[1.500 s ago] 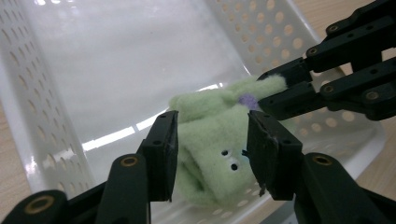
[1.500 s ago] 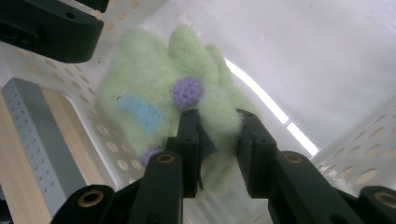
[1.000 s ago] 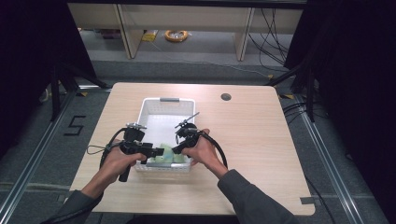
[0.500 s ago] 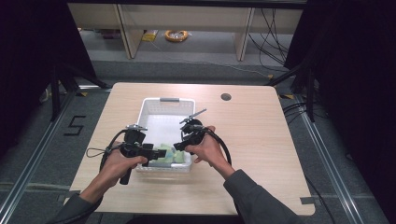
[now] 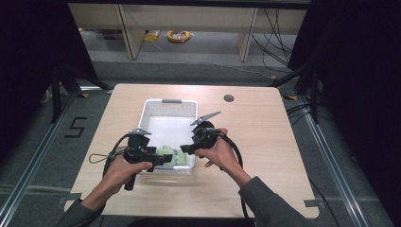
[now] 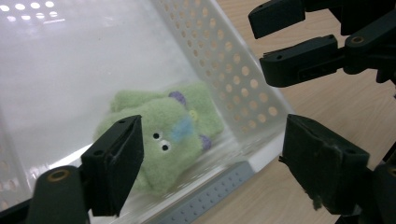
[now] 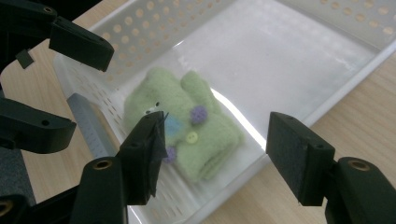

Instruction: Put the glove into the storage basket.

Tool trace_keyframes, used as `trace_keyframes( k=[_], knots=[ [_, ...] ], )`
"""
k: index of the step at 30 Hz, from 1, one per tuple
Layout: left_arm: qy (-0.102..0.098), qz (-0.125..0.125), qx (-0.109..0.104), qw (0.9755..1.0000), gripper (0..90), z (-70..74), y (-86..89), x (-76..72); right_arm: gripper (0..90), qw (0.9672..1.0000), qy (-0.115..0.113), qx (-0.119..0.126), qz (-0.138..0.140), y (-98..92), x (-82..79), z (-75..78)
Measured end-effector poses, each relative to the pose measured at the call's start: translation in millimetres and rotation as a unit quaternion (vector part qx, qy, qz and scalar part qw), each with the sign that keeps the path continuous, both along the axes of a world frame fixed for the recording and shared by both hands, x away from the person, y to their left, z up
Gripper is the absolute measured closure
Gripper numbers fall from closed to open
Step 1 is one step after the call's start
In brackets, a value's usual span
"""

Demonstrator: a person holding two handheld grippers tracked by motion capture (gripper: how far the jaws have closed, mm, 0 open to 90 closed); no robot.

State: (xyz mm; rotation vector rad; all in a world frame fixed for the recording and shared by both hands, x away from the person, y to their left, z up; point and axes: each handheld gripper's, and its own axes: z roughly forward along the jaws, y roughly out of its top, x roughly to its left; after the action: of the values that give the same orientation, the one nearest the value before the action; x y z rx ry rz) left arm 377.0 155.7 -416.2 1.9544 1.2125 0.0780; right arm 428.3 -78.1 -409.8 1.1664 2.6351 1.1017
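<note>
A green plush toy (image 5: 172, 155) with button eyes and purple spots lies flat in the near end of a white perforated basket (image 5: 169, 101). My left gripper (image 5: 162, 160) hangs over the basket's near left corner. Its jaws have just been opening and stand open with nothing gripped; the plush toy (image 6: 163, 135) lies beneath them. My right gripper (image 5: 185, 149) hovers over the near right rim, open too after opening wider, above the plush toy (image 7: 187, 126). The right gripper (image 6: 303, 44) and the left gripper (image 7: 74, 88) face each other across the basket.
The basket (image 7: 299, 51) sits mid-table on a light wooden table (image 5: 265, 142), its far half holding nothing. A round cable hole (image 5: 229, 98) is at the back right. Shelves and a yellow coil (image 5: 178, 35) lie on the floor beyond.
Both grippers' jaws have spread wider. The right hand has drawn up and to the right, away from the toy. The toy rests in the basket's near end.
</note>
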Motion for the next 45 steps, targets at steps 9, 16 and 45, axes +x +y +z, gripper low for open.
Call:
trace_keyframes(
  k=[9, 16, 45],
  knots=[
    [-0.004, -0.022, -0.006, 0.9997, 15.9, 1.9, -7.5, -8.4, 37.4, 0.9992, -0.018, 0.030, 0.021, -20.0, -8.9, 9.8],
    [-0.009, -0.034, -0.011, 0.9993, 15.9, 3.0, -15.8, -17.2, 36.7, 0.9982, -0.024, 0.049, 0.027, -35.3, -16.0, 13.1],
    [-0.030, -0.083, -0.043, 0.9951, 16.0, -7.0, -50.9, -60.2, 33.7, 0.9948, -0.039, 0.094, -0.012, -99.6, -50.7, 6.8]
  ],
)
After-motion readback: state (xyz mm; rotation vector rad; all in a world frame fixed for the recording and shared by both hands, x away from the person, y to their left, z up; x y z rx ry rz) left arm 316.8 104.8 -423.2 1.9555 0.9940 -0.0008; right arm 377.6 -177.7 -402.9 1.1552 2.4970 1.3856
